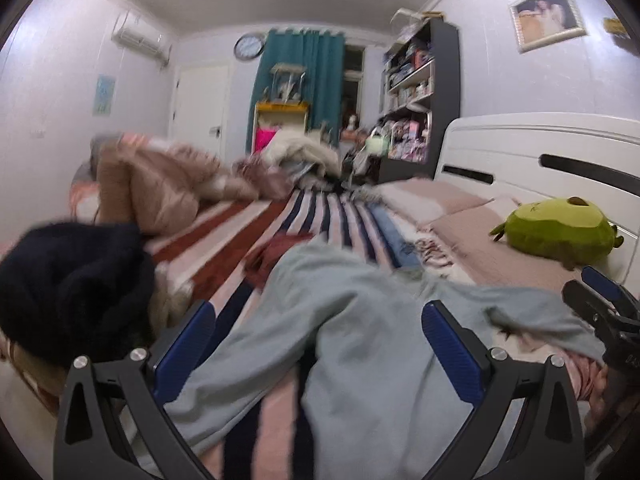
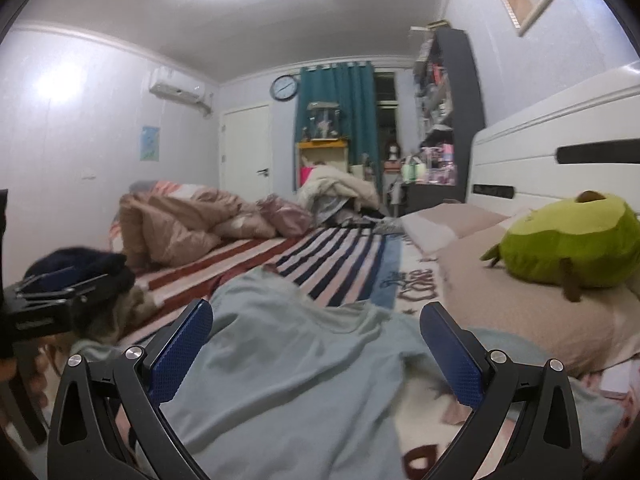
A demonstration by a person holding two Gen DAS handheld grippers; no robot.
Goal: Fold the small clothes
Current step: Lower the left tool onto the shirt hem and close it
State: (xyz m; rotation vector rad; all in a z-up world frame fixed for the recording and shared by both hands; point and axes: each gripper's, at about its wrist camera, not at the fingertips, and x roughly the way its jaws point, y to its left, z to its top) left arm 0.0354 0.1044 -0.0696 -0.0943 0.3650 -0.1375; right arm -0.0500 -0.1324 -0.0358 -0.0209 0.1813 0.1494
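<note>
A pale blue garment (image 1: 352, 320) lies spread on the striped bed cover (image 1: 320, 216); it also shows in the right wrist view (image 2: 288, 360). My left gripper (image 1: 320, 320) is open, its blue pads (image 1: 452, 344) standing wide over the cloth without holding it. My right gripper (image 2: 316, 320) is open too, its pads (image 2: 452, 348) wide over the same garment. The right gripper shows at the right edge of the left wrist view (image 1: 608, 312); the left gripper shows at the left edge of the right wrist view (image 2: 56, 296).
A dark navy garment (image 1: 68, 280) and a dark red one (image 1: 276, 256) lie left of the blue one. A tan quilt (image 1: 160, 188) is heaped further back. A green plush toy (image 2: 568, 240) sits on the pillows by the white headboard (image 2: 560, 136).
</note>
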